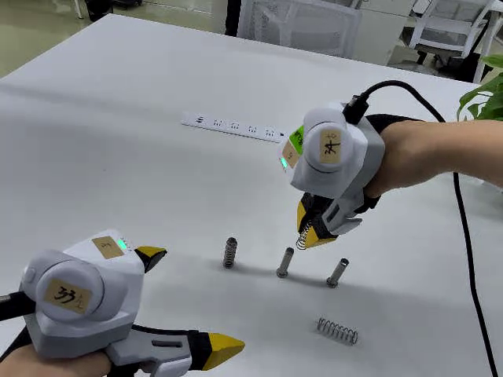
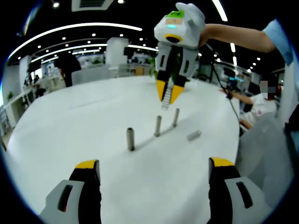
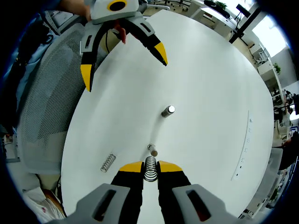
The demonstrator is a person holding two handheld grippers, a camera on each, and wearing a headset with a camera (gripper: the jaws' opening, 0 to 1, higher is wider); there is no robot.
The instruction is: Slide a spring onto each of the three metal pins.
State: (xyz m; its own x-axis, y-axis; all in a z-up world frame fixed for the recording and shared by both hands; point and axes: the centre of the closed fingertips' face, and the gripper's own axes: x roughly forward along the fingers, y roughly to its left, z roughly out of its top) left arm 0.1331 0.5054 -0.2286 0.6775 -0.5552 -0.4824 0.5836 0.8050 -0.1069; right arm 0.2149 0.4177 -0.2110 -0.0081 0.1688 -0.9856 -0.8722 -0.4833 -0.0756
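Three metal pins stand in a row on the white table (image 1: 118, 157). The left pin (image 1: 229, 252) (image 2: 130, 139) (image 3: 168, 111) wears a spring. The middle pin (image 1: 284, 263) (image 2: 158, 126) (image 3: 153, 150) and the right pin (image 1: 338, 272) (image 2: 175, 117) are bare. My right gripper (image 1: 314, 233) (image 2: 167, 96) (image 3: 150, 164) is shut on a spring (image 1: 304, 234) (image 2: 165, 100) (image 3: 150, 169), held upright just above and beside the middle pin's top. A loose spring (image 1: 338, 331) (image 2: 193, 136) (image 3: 108, 162) lies on the table near the right pin. My left gripper (image 1: 189, 302) (image 2: 154, 164) (image 3: 124, 65) stands open, holding nothing, nearer to me than the pins.
A white power strip (image 1: 233, 126) (image 3: 245, 144) lies on the table behind the pins. The right gripper's black cable (image 1: 464, 236) runs down the right side. White mesh chairs (image 1: 299, 23) stand past the far edge, and a green plant (image 1: 483, 98) sits at the right.
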